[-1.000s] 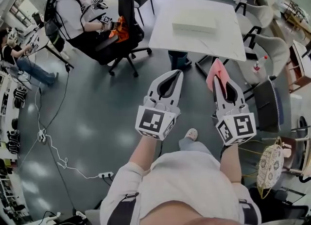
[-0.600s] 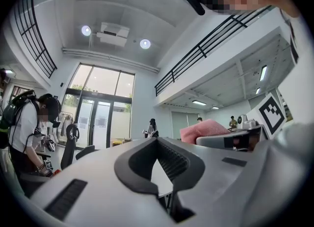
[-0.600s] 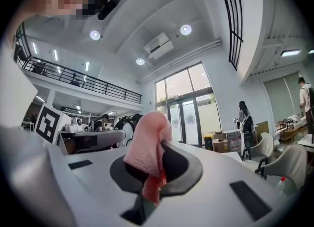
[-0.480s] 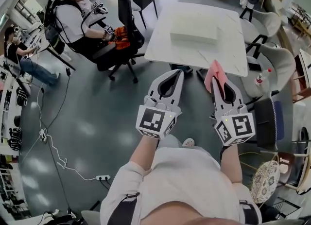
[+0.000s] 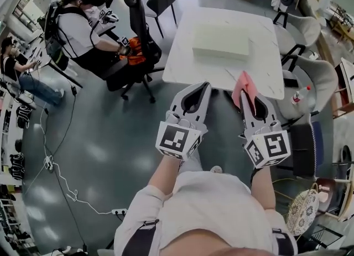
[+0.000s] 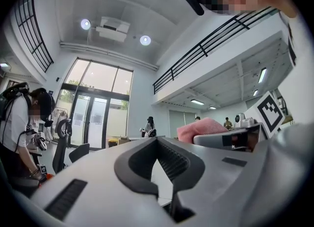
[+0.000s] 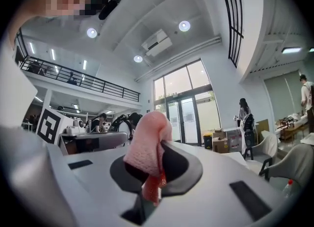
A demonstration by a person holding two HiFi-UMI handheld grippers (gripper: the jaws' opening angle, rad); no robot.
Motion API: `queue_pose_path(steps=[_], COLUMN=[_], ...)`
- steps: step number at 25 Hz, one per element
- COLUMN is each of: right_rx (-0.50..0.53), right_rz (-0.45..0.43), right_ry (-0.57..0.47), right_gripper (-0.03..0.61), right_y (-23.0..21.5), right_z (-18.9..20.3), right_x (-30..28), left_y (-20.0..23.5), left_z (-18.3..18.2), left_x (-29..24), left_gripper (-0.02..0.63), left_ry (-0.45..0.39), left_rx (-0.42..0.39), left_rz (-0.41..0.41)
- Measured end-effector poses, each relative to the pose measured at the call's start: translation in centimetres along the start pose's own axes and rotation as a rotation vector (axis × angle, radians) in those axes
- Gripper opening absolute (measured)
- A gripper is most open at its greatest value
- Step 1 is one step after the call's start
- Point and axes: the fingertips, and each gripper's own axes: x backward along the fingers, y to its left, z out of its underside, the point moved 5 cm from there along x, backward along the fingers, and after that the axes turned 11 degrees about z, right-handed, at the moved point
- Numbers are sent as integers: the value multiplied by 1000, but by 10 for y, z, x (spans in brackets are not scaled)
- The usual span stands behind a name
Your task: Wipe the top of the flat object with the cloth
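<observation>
A flat white slab [image 5: 221,42] lies on a white table [image 5: 188,61] ahead of me in the head view. My right gripper [image 5: 247,92] is shut on a pink cloth [image 5: 244,86], which bulges out over its jaws [image 7: 147,145]. My left gripper [image 5: 199,87] is shut with nothing in it, its jaw tips meeting [image 6: 167,164]. Both grippers are held side by side above the grey floor, just short of the table's near edge. In the left gripper view the cloth [image 6: 201,128] shows at the right.
A person in a black office chair [image 5: 138,14] sits left of the table, with another person at a desk at the far left. Grey chairs [image 5: 318,81] stand right of the table. A cable and power strip [image 5: 119,212] lie on the floor at left.
The table and slab have come nearer in the head view as I walk forward. Both grippers keep their pose, the cloth still held in the right one.
</observation>
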Motion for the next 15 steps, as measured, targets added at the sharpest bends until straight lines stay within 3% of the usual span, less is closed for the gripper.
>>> queue_pose_path(steps=[15], right_rx=[-40], right_rz=[166], right_ry=[-8], right_gripper=[23], right_y=[7], right_z=[0], right_x=[-157], left_y=[166], left_z=[14], left_x=[-73], left_gripper=[11], left_ry=[9], left_rx=[38], left_rz=[136])
